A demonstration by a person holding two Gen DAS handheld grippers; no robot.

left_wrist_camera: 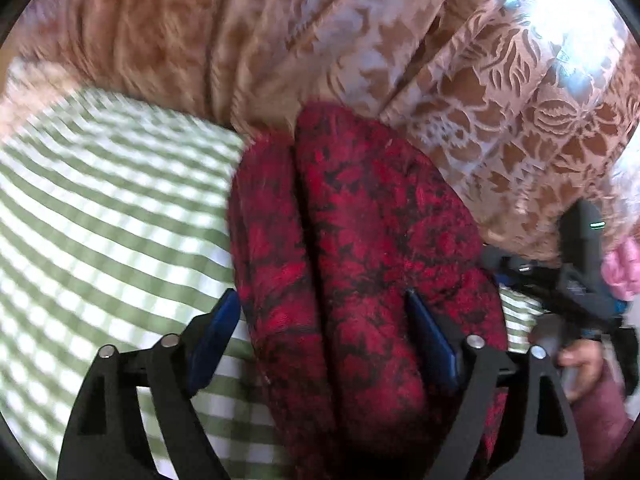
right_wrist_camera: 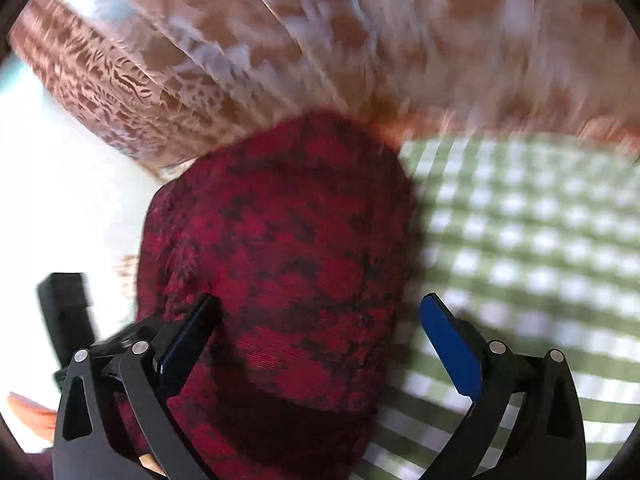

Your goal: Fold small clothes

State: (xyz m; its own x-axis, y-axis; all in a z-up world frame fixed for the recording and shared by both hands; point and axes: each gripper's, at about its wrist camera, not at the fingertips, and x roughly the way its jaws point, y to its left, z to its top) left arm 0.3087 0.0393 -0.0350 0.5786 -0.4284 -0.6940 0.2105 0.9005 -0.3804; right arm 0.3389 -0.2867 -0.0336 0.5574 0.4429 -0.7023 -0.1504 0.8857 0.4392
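Red-and-black patterned cloth point(left_wrist_camera: 360, 264) lay folded on your green-and-white checked cover point(left_wrist_camera: 100, 208), its far end up against the tan lace curtain point(left_wrist_camera: 500, 100) that hung behind it. From your left wrist view a lengthwise crease ran down the middle of the cloth, splitting it into two soft ridges.

Your left gripper point(left_wrist_camera: 324, 336) stood released, jaws spread wide: one blue pad sat over the checked cover just beside the cloth's edge, the other over the cloth itself, and neither pad pressed on the fabric. Your right gripper point(right_wrist_camera: 320, 332) was likewise let go, its jaws apart, one dark pad above the cloth's left part and the blue one clear over the checks to the right; nothing was pinched between them.

At the right edge of the left view you could see your other hand point(left_wrist_camera: 580, 360) wrapped around the black handle of its tool. Both views were smeared with motion blur, so finer detail of the weave could not be made out.
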